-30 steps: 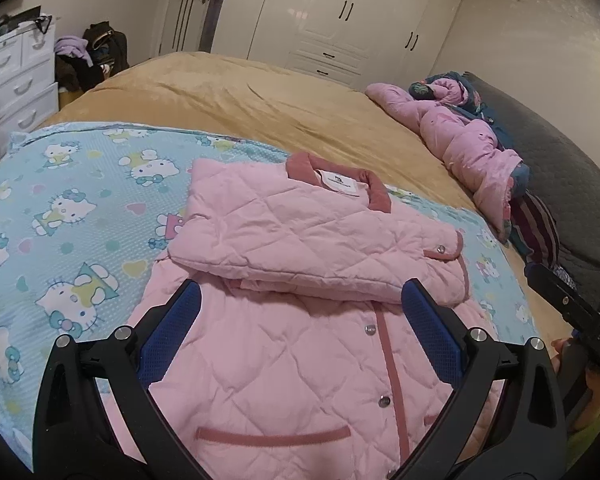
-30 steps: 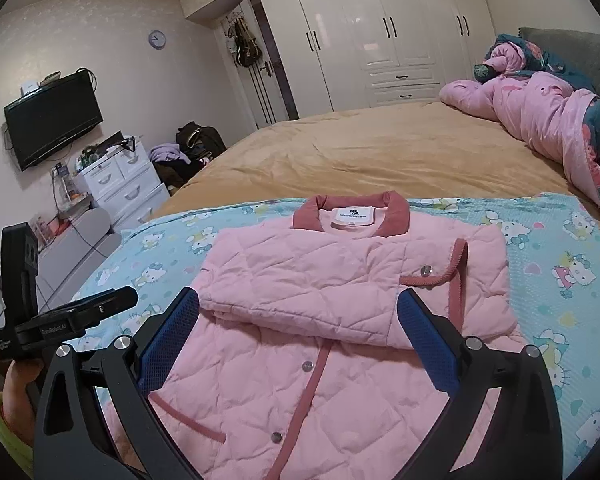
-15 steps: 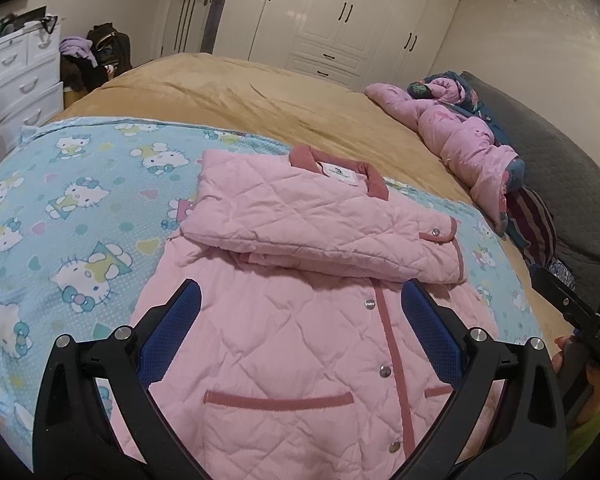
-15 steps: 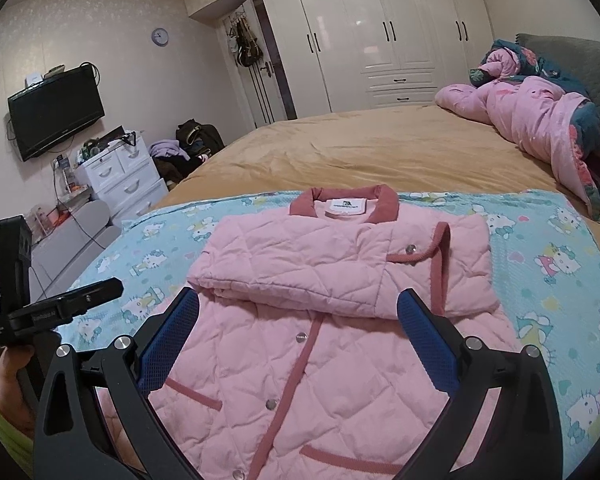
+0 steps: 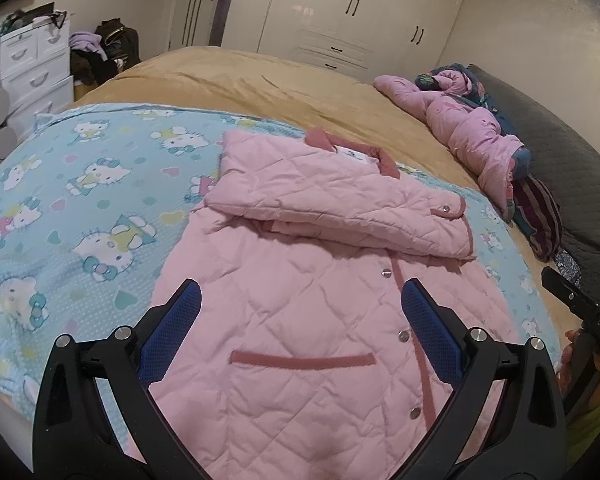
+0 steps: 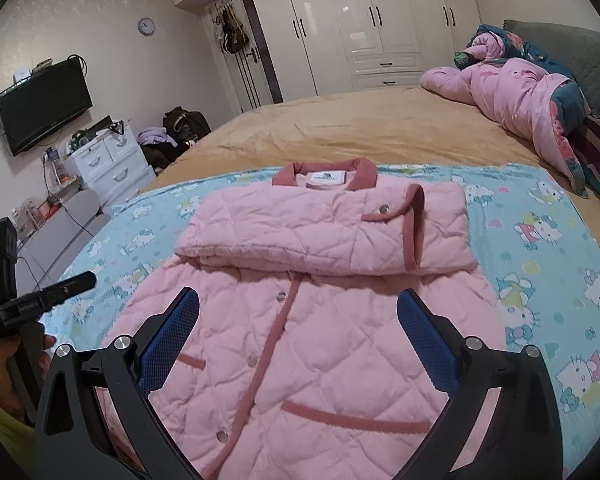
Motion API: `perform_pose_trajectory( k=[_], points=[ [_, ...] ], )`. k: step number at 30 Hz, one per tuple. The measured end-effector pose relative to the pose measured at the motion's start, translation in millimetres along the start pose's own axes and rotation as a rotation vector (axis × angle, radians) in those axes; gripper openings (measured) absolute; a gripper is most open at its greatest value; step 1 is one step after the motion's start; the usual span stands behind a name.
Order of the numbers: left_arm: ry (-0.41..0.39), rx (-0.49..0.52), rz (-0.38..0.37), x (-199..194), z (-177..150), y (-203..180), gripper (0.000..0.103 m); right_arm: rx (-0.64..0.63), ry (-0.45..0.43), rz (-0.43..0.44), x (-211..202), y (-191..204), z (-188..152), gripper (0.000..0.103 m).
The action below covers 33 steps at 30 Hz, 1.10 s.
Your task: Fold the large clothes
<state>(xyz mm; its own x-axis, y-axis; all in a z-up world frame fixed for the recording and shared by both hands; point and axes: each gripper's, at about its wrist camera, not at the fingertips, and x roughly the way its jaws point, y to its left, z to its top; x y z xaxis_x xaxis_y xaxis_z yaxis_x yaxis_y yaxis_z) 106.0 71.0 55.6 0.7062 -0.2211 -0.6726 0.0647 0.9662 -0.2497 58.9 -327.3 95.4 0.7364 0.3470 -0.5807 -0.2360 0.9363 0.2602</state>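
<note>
Quilted pink jacket (image 5: pixel 308 320) lies flat on the Hello Kitty blanket (image 5: pixel 80 208), diamond-stitched, sleeves folded across the chest; left gripper (image 5: pixel 300 308) hovers wide open over its hem, holding nothing. From the right wrist, the jacket's (image 6: pixel 312 344) long axis runs straight away, rose collar (image 6: pixel 324 172) farthest, and the right gripper (image 6: pixel 298 312) gapes empty too.

My pink quilted jacket (image 5: pixel 308 304) lies front-up on the cat-print blanket (image 5: pixel 100 184), sleeves folded across its chest, collar farthest from me.
</note>
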Motion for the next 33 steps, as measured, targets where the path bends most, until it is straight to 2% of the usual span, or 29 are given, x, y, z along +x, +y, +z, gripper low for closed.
perform_pose_trajectory(
  k=[13,23,33],
  points=[
    [0.054,-0.030,0.088,-4.4,-34.3,40.9,0.094,-0.001,0.061,-0.010,-2.0,-9.1,-26.8,0.099],
    [0.095,-0.031,0.130,-9.4,-56.1,64.8,0.094,0.004,0.089,-0.014,-4.6,-19.9,-42.4,0.099],
    [0.174,-0.063,0.162,-7.8,-87.4,89.7,0.094,0.019,0.122,-0.032,-4.6,-34.4,-57.6,0.099]
  ],
)
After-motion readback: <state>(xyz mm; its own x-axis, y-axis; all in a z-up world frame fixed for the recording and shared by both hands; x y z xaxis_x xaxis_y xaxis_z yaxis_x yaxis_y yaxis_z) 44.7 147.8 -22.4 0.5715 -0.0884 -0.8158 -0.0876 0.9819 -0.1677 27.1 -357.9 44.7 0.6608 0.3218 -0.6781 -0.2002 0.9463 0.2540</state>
